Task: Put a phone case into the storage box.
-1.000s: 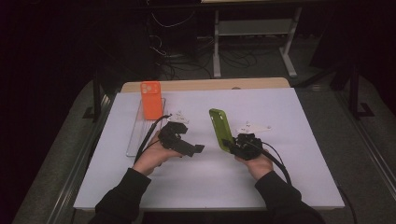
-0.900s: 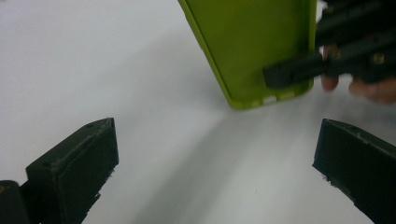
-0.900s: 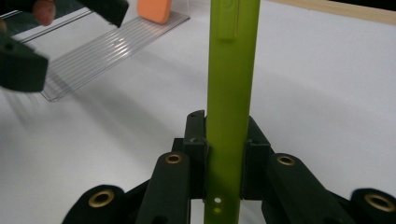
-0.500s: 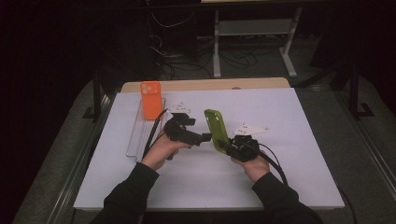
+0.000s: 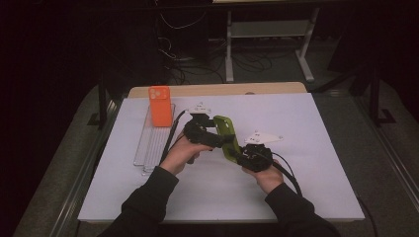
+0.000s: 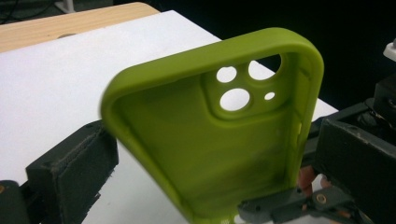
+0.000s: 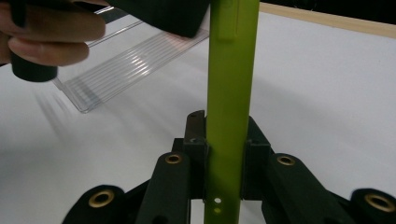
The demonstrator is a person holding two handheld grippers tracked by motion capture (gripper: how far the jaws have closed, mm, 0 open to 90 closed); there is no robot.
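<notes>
A green phone case (image 5: 226, 134) stands upright over the white table, and my right gripper (image 5: 241, 154) is shut on its lower end. In the right gripper view the green case (image 7: 231, 93) shows edge-on, clamped between both pads of the right gripper (image 7: 224, 135). My left gripper (image 5: 223, 140) reaches in from the left, level with the case. In the left gripper view the green case (image 6: 210, 140) shows its hollow inside and camera holes. It sits between the left gripper's (image 6: 210, 154) open jaws, which flank its two long edges. An orange phone case (image 5: 160, 105) stands in a clear rack.
The clear slotted rack (image 5: 152, 143) lies left of my hands; the clear rack (image 7: 126, 65) is also in the right gripper view, beyond the left hand (image 7: 46, 39). A strip of wooden tabletop (image 5: 217, 90) runs along the far edge of the white sheet (image 5: 306, 128).
My left hand has moved right, from beside the rack to the green case, which is now between its jaws. The right gripper has kept its hold and has hardly moved.
</notes>
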